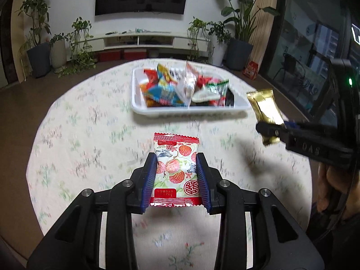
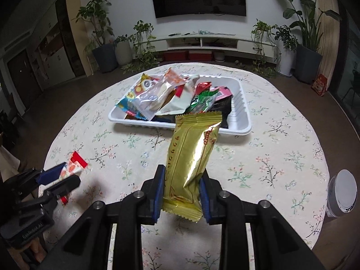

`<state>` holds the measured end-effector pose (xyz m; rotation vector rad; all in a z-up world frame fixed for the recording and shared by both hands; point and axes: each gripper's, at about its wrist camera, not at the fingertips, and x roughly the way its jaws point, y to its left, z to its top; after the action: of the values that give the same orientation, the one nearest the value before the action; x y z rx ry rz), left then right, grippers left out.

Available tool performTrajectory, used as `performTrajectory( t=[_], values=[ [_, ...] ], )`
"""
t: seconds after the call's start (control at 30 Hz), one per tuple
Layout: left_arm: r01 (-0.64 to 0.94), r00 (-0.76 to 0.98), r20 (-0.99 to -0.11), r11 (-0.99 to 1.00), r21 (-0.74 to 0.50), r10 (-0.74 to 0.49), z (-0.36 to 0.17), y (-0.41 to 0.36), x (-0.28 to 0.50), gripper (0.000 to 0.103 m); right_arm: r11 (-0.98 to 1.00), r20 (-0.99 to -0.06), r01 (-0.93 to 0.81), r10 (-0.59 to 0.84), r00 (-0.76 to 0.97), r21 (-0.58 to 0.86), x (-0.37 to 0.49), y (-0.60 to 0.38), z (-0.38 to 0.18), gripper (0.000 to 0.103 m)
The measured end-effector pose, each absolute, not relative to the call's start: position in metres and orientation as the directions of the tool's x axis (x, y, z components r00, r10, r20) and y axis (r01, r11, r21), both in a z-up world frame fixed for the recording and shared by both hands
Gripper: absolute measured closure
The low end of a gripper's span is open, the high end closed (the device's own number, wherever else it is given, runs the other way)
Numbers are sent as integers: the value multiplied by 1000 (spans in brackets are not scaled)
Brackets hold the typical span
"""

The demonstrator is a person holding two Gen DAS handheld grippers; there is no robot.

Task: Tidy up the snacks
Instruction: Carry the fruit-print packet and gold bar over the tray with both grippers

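Observation:
My left gripper (image 1: 176,164) is shut on a red and white lychee-print snack packet (image 1: 175,164), held above the flowered tablecloth. My right gripper (image 2: 181,175) is shut on a gold foil snack bar (image 2: 191,155), which stands tilted up over the cloth. A white tray (image 2: 244,103) piled with several snack packets sits further back on the table; in the left wrist view the white tray (image 1: 136,103) is straight ahead. The right gripper (image 1: 268,132) with the gold bar (image 1: 265,110) shows at the right of the left wrist view, and the left gripper (image 2: 60,178) with the lychee packet (image 2: 75,164) shows at the lower left of the right wrist view.
The round table (image 2: 281,157) carries a flowered cloth. A white cylindrical container (image 2: 342,193) stands at the table's right edge. Potted plants, a low TV cabinet and a wall screen lie beyond the table.

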<state>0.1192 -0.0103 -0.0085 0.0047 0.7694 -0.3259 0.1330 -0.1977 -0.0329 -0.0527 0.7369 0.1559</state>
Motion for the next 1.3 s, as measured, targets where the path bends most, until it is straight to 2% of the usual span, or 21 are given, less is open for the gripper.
performTrajectory(
  t=[0.53,0.77,1.03,1.3],
  values=[
    [344,704,-646,937,-56,-297,31,-42,205,70,989,-602,-148,113,790,-9,174,-211,23,73],
    [345,703,-660,939,-9,-264,27,-58,257,70,989,-594,-142,86,800,-47,218,-215,37,73],
    [312,674,-701,950,-14,-232,4,-69,323,70,981,-619,-183,101,779,-70,278,-204,24,73],
    [253,665,-717,966,-47,-209,-18,-70,356,70,981,-663,-180,91,743,-67,315,-202,-11,73]
  ],
)
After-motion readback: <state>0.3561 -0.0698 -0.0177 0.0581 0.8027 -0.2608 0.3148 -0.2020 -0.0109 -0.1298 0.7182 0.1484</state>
